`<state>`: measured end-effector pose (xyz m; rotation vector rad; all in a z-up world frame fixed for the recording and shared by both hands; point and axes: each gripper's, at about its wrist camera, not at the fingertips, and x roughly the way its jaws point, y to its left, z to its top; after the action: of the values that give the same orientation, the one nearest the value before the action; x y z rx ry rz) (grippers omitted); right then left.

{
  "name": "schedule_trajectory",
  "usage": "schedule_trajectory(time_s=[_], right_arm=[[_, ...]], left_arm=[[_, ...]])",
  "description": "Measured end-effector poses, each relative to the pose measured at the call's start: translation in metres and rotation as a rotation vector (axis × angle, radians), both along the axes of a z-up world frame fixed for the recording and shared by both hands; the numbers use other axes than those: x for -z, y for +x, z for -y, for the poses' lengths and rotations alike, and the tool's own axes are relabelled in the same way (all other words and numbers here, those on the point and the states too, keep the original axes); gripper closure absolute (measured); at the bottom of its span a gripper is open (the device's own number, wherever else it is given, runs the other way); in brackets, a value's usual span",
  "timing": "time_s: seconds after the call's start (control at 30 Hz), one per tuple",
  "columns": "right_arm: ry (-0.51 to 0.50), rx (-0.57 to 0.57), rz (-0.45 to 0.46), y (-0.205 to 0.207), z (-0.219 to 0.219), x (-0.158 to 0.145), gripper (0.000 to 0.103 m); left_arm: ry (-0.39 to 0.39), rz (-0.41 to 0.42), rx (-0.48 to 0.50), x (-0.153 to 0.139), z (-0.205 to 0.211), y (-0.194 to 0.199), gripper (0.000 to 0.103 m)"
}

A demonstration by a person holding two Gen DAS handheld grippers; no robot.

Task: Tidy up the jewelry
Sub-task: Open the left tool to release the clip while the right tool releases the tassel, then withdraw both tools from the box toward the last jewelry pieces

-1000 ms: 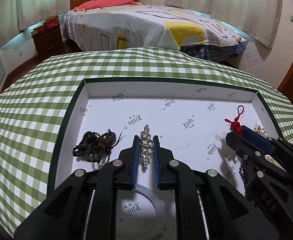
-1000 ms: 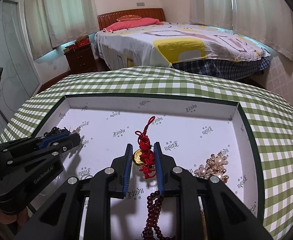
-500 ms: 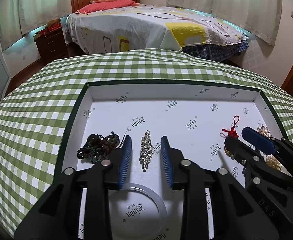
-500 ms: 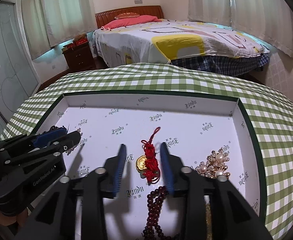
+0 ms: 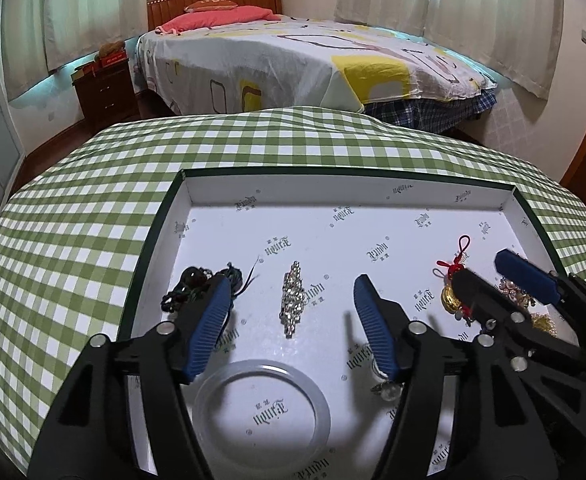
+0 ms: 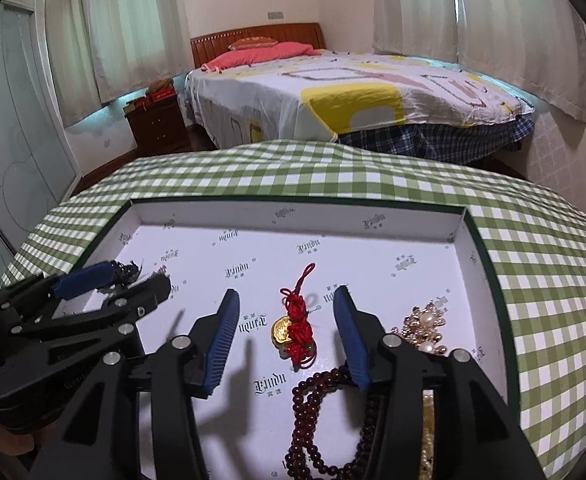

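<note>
Lying nearest, at the bottom centre of the left wrist view, a clear bangle [image 5: 261,398] on the white floor of the tray [image 5: 373,216]. Standing just above it, the left tool [image 5: 289,298], released, its blue pads having just been spreading apart, with a rhinestone brooch [image 5: 292,298] lying loose between them and touching neither pad. Resting beside the left pad, toward centre left of the frame, a dark tangle of cord bracelet [image 5: 197,284]. Showing in the right wrist view, low in the frame, a string of dark red beads [image 6: 325,408] curling under the right tool [image 6: 287,328], likewise released, its pads having just been opening too, with a red knotted charm [image 6: 297,320] and its gold ingot lying free between them on the tray floor. Sitting at centre right of that view, partly behind the right finger, a pearl and gold cluster [image 6: 427,326]. Spreading beyond the tray, a green checked cloth [image 6: 333,168] covering the desk. Filling the upper half of both views, a bed [image 5: 293,64] with a patterned sheet, with a dark nightstand [image 5: 105,88] at upper left.
</note>
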<state>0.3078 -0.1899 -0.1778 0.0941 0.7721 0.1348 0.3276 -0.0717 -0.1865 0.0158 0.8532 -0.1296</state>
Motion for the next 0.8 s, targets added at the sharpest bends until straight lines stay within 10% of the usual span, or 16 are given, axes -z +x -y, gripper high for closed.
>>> schedule_trajectory(time_s=[0.8], right_arm=[[-0.017, 0.037, 0.109, -0.09, 0.008, -0.029, 0.045]], left_arm=[[-0.015, 0.14, -0.034, -0.034, -0.027, -0.1, 0.027]])
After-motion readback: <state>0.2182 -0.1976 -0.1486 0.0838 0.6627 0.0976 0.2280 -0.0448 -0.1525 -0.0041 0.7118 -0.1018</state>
